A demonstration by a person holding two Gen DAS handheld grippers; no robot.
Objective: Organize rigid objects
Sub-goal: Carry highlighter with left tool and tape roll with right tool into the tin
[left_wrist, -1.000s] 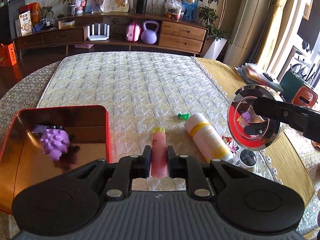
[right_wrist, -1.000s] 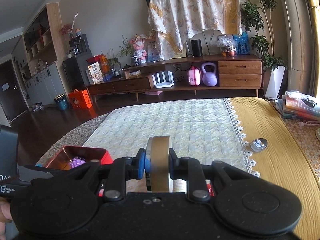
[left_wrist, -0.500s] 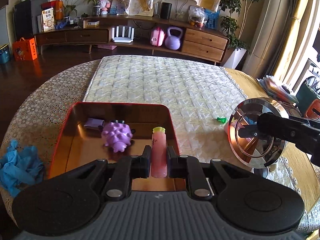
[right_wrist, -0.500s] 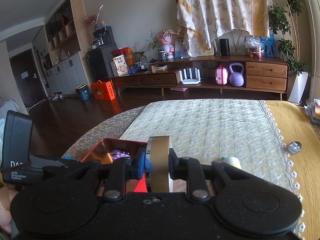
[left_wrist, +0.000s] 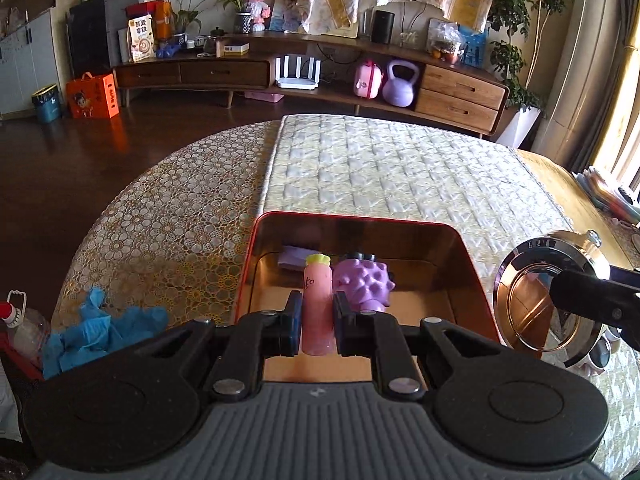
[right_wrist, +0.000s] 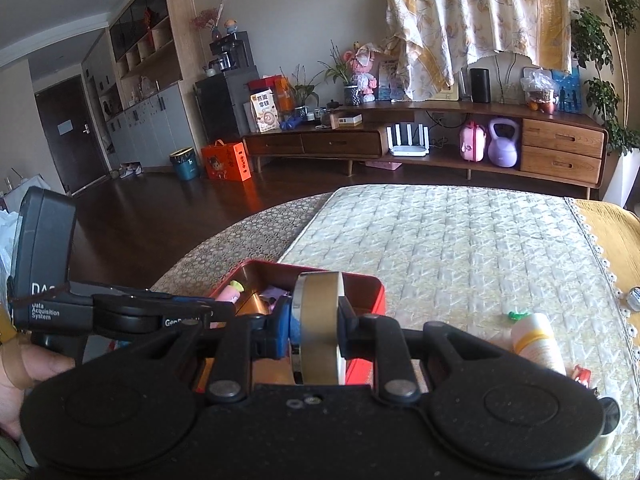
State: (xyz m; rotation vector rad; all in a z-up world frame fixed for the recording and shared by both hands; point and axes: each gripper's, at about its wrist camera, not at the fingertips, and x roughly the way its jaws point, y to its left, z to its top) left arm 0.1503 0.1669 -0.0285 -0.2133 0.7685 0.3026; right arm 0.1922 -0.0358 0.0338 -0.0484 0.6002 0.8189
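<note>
My left gripper (left_wrist: 316,320) is shut on a pink tube with a yellow cap (left_wrist: 317,304) and holds it over the open red tin (left_wrist: 352,218). A purple spiky toy (left_wrist: 366,284) and a small lilac item (left_wrist: 294,257) lie inside the tin. My right gripper (right_wrist: 316,330) is shut on a round metal lid (right_wrist: 318,328), held edge-on; the lid shows shiny at the right of the left wrist view (left_wrist: 538,300). The red tin (right_wrist: 366,292) sits just beyond the right gripper.
A white bottle with a yellow band (right_wrist: 536,340) and a small green piece (right_wrist: 518,314) lie on the quilted mat (right_wrist: 460,248). Blue gloves (left_wrist: 100,332) and a plastic bottle (left_wrist: 20,324) lie at the left. The round table's edge drops to a dark floor.
My left gripper has carried the pink tube leftward from the mat to over the red tin. My right gripper with the lid has followed to the left, toward the tin.
</note>
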